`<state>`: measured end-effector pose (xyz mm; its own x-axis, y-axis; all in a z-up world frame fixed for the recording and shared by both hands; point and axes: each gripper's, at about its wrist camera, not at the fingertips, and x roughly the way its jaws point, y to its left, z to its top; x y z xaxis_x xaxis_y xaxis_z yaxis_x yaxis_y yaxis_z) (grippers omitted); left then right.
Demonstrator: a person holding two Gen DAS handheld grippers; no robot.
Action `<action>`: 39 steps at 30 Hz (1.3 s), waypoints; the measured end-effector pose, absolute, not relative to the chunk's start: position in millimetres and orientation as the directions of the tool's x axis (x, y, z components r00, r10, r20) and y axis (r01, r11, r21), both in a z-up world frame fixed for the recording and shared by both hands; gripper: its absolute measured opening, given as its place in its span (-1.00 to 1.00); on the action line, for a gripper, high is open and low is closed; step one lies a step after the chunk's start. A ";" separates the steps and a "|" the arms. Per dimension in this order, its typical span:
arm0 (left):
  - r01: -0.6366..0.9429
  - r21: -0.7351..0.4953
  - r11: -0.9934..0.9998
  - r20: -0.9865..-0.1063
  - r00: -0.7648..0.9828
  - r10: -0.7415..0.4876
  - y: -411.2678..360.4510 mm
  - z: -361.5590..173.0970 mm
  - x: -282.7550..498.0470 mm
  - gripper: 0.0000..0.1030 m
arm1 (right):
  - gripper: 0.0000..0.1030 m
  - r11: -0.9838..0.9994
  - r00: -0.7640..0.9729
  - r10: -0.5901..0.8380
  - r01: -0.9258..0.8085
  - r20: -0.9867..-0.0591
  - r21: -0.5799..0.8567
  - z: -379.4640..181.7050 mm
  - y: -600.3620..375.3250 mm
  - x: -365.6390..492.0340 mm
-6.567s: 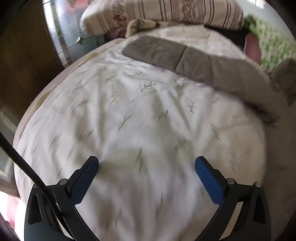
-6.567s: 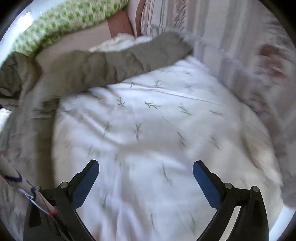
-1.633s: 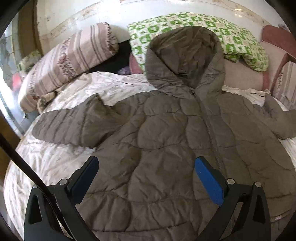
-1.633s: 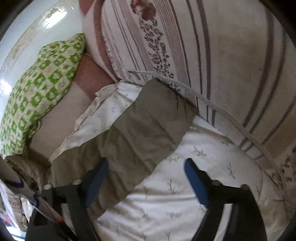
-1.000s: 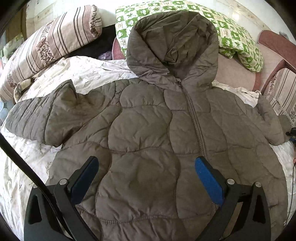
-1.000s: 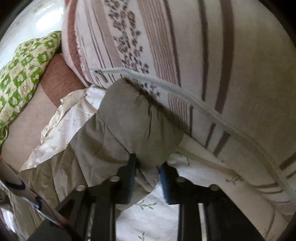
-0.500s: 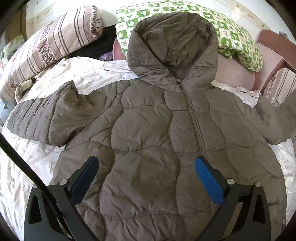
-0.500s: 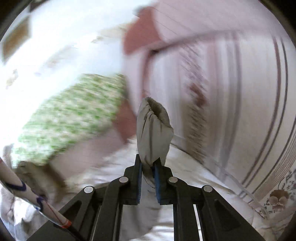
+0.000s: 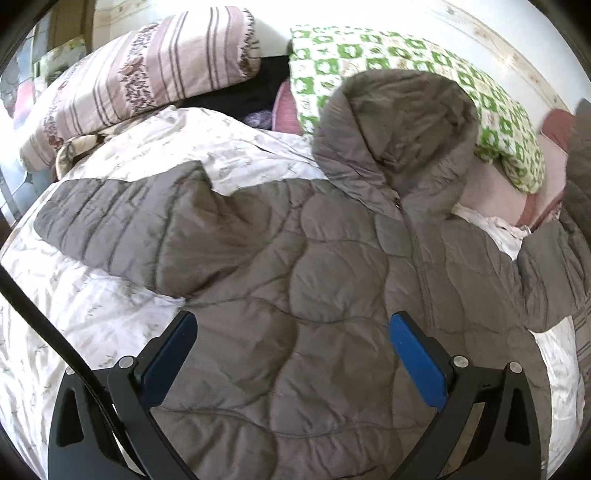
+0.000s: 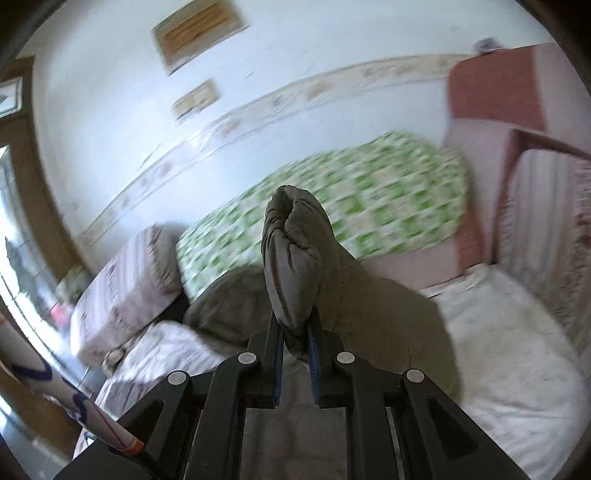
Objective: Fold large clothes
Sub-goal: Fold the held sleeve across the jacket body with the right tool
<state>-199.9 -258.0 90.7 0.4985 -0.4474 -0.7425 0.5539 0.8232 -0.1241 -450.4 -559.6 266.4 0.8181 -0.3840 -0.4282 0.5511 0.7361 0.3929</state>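
Our left tongs (image 9: 291, 354) hang spread and empty over the grey hooded puffer jacket (image 9: 314, 273), which lies face up on the bed (image 9: 74, 317), ready for its front. Our right tongs (image 10: 295, 345) pinch the sleeve cuff (image 10: 293, 254), raised, we judge, to fold it inward.

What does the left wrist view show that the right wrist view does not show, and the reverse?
Only the left wrist view shows the whole jacket front lying flat on the bed, with its zipper, the outspread sleeve, and the open left claw above it. Only the right wrist view shows the right claw shut on the sleeve cuff, raised off the bed, and the wall frames. Both show the grey hood, the green checked pillow and the striped pillow.
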 end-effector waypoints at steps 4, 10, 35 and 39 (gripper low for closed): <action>0.520 -0.113 0.846 -0.737 0.528 -0.423 -246.3 95.7 -189.7 1.00 | -0.75 0.770 0.857 -0.237 0.453 -0.457 0.450 227.2 -522.6 -403.5; 0.408 -0.126 0.904 -0.731 0.578 -0.362 -222.4 98.9 -166.4 1.00 | -0.76 0.769 0.854 -0.080 0.381 -0.514 0.514 157.9 -483.0 -344.1; 0.432 -0.140 0.891 -0.764 0.525 -0.374 -235.3 76.6 -158.6 1.00 | 0.05 0.783 0.782 -0.085 0.436 -0.617 0.444 85.7 -491.3 -345.7; 0.495 -0.104 0.863 -0.781 0.496 -0.379 -255.4 67.9 -166.5 1.00 | -0.20 0.695 0.619 -0.310 0.666 -0.722 0.272 65.1 -555.9 -368.2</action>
